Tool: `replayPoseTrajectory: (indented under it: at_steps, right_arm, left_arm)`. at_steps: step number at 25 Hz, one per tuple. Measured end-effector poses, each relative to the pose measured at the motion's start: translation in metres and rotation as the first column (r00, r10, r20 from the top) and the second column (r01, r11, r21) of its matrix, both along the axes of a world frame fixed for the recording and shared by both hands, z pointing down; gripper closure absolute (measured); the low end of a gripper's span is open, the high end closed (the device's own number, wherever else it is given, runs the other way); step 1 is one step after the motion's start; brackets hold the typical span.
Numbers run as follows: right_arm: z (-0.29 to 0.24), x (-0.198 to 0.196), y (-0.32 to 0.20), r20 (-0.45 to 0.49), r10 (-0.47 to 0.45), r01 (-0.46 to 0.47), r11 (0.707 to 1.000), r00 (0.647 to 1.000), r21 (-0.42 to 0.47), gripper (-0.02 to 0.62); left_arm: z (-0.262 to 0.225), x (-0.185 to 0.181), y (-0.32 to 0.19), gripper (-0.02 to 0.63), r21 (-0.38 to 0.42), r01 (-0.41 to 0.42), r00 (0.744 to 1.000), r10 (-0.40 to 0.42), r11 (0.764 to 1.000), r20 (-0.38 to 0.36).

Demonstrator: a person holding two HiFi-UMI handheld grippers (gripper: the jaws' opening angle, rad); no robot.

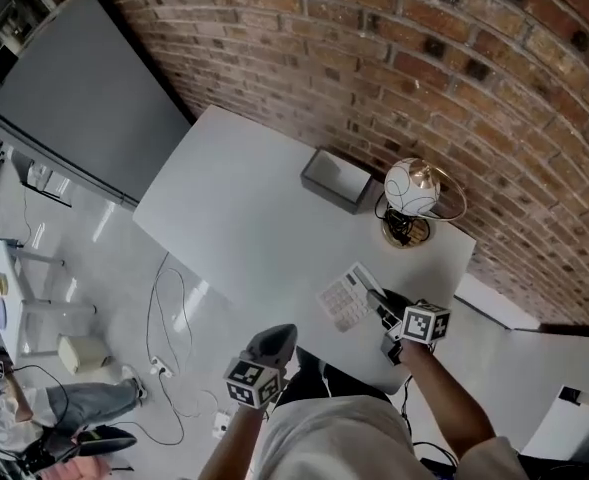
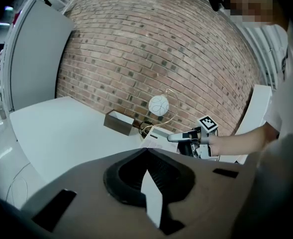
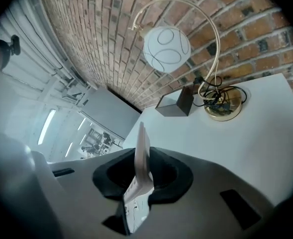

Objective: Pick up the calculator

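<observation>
Calculator (image 1: 346, 298): pinched on its edge in the right claw, over the near side of the table (image 1: 244, 208).
Right claw (image 1: 376, 300): clenched on the calculator's lower end.
Left claw (image 1: 274, 340): tips together, nothing in it, near the table's front edge.
Lamp (image 1: 412, 188): white globe on a gold arc, at the far side by the brick wall (image 1: 454, 58).
Grey box (image 1: 336, 179): just beside the lamp.

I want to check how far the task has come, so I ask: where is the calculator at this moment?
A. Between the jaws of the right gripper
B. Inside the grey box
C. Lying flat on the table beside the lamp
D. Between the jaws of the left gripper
A: the right gripper has its jaws closed on the calculator, which shows edge-on between them in the right gripper view.
</observation>
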State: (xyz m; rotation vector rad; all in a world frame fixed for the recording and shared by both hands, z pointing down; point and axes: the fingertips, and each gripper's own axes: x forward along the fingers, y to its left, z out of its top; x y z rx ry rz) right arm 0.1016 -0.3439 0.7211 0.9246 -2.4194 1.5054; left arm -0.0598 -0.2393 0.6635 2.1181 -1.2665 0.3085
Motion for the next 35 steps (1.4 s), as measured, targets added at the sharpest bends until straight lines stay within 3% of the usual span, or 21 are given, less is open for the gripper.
replayPoseTrajectory:
  at_steps: [11, 18, 23, 35]
  right_arm:
    - [-0.083, 0.034, 0.043, 0.046, 0.217, -0.22, 0.972, 0.975, 0.081, 0.515]
    - [-0.116, 0.04, 0.095, 0.082, 0.372, -0.379, 0.92, 0.925, 0.099, 0.515]
    - [-0.14, 0.037, 0.135, 0.066, 0.443, -0.448, 0.884, 0.894, 0.137, 0.515]
    - [-0.156, 0.052, 0.209, 0.114, 0.587, -0.597, 0.793, 0.802, 0.118, 0.515]
  left_arm:
    - [-0.044, -0.008, 0.022, 0.592, 0.086, -0.091, 0.995, 0.093, 0.992, -0.023]
    - [-0.059, -0.019, 0.043, 0.592, 0.138, -0.199, 0.979, 0.203, 0.97, -0.018]
    - [-0.076, -0.026, 0.061, 0.592, 0.18, -0.265, 0.962, 0.272, 0.947, -0.013]
    - [-0.093, -0.018, 0.095, 0.592, 0.218, -0.36, 0.926, 0.376, 0.907, -0.036]
